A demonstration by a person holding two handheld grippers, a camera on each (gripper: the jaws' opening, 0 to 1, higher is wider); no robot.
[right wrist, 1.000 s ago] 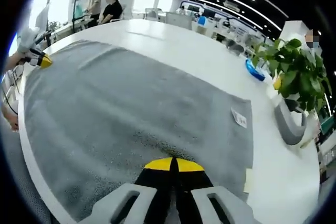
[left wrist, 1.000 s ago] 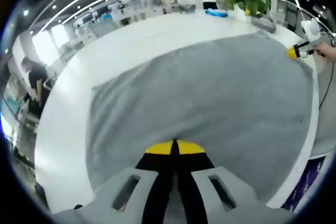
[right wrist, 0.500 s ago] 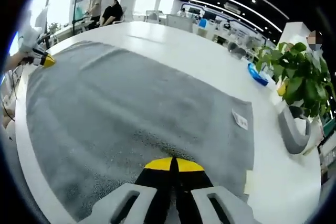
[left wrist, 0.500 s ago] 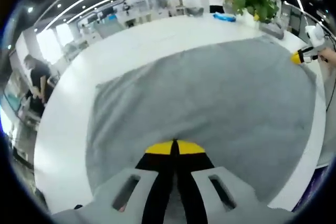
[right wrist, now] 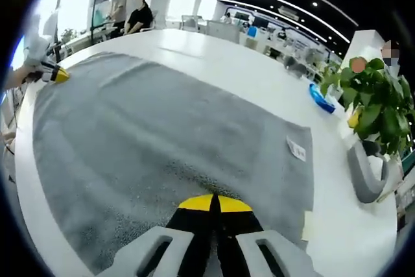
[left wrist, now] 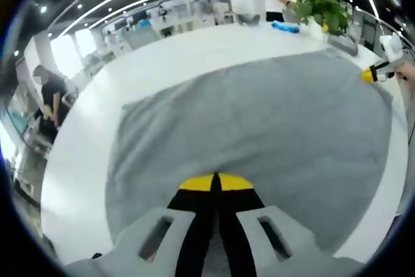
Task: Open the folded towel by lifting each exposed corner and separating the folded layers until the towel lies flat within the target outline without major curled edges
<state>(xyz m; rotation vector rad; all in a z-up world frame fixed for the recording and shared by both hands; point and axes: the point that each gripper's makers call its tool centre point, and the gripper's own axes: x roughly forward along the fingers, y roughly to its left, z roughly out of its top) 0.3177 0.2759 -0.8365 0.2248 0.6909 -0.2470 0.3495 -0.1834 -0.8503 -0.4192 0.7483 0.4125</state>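
Observation:
A large grey towel [left wrist: 259,128] lies spread over the white table [left wrist: 84,141], reaching close to the near rim. At the bottom of the left gripper view, my left gripper [left wrist: 216,183] has its yellow tips pressed together on the towel's near edge. The right gripper [left wrist: 369,74] shows at the far right, at another corner, with a hand behind it. In the right gripper view the same towel [right wrist: 162,128] carries a small white label [right wrist: 296,149]. My right gripper [right wrist: 214,203] is shut on the towel's edge. The left gripper [right wrist: 57,76] sits at the far left corner.
A potted plant [right wrist: 376,95] and a blue object [right wrist: 321,100] stand beyond the towel. A pale slip of paper [right wrist: 307,224] lies beside the towel's edge. People are at the far side [right wrist: 138,14] and off the table's edge [left wrist: 52,95]. Bare tabletop [right wrist: 246,76] runs past the towel.
Both views have shifted slightly with the hands. The towel stays spread out and both grippers keep their hold at its corners.

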